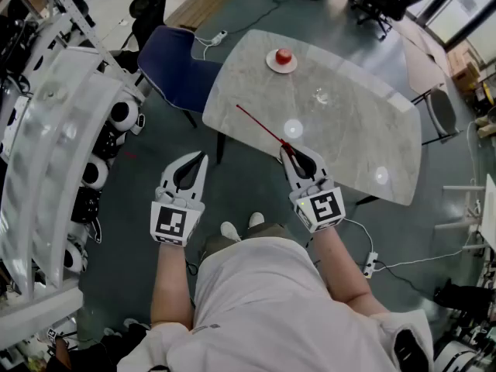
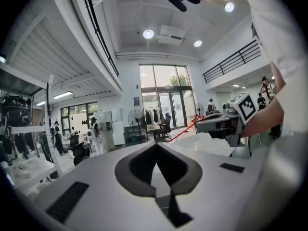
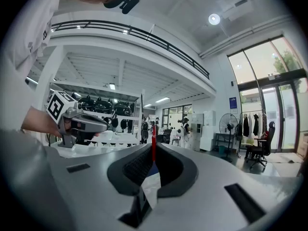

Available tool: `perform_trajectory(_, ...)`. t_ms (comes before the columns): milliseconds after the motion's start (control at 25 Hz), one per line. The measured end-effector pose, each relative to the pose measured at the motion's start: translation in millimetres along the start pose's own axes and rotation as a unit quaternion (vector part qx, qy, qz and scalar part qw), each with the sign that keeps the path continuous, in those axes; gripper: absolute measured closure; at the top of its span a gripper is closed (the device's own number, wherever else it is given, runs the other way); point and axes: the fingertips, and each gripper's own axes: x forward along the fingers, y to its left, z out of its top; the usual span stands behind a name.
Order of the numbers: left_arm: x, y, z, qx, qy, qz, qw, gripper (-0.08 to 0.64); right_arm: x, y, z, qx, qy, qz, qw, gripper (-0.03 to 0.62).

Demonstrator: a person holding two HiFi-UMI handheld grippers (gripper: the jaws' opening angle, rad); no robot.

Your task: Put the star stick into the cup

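Observation:
A thin red star stick [image 1: 260,125] is held over the near-left edge of the marble table [image 1: 364,130], and its free end points up-left. My right gripper [image 1: 285,148] is shut on it near its star-shaped end. In the right gripper view the stick [image 3: 153,149] rises straight up between the jaws. A small clear cup [image 1: 322,96] stands mid-table, well beyond the stick. My left gripper [image 1: 202,156] hovers over the floor left of the table, shut and holding nothing. From the left gripper view I see the right gripper [image 2: 196,125] with the stick [image 2: 179,134].
A red round object on a pale saucer [image 1: 281,59] sits at the table's far side. A blue chair [image 1: 174,67] stands left of the table. A white curved rack [image 1: 54,153] with dark gear fills the left. Cables and a power strip [image 1: 370,263] lie on the floor.

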Motion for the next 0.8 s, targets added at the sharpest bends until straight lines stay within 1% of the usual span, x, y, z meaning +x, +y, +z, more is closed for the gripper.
perform_trajectory(120, 11.0, -15.2, 5.8, -0.019, -0.004, -0.010, 0.9998, 0.560, -7.4, -15.8, -6.2, 0.005, 0.001, 0.006, 1.000, 0.567)
perform_trajectory(240, 20.1, -24.2, 10.0, -0.028, -0.006, -0.011, 0.9995, 0.560, -14.7, -31.5, -13.0, 0.015, 0.002, 0.001, 1.000, 0.567)
perform_trajectory(480, 41.0, -31.1, 1.4, -0.028, 0.030, -0.016, 0.9990, 0.560, -19.0, -58.4, -25.8, 0.037, -0.003, -0.006, 0.999, 0.566)
perform_trajectory(560, 48.7, -32.6, -2.4, -0.029, 0.038, -0.018, 0.9987, 0.560, -16.4, -65.7, -32.6, 0.045, 0.002, -0.009, 0.999, 0.566)
perform_trajectory(680, 61.0, -23.2, -11.8, -0.032, 0.046, -0.017, 0.9983, 0.560, -0.2, -72.4, -40.6, 0.050, 0.015, -0.012, 0.999, 0.566)
perform_trajectory(800, 76.2, -1.7, -21.9, -0.037, 0.045, -0.019, 0.9981, 0.560, 27.1, -77.0, -43.1, 0.043, 0.020, -0.012, 0.999, 0.566)
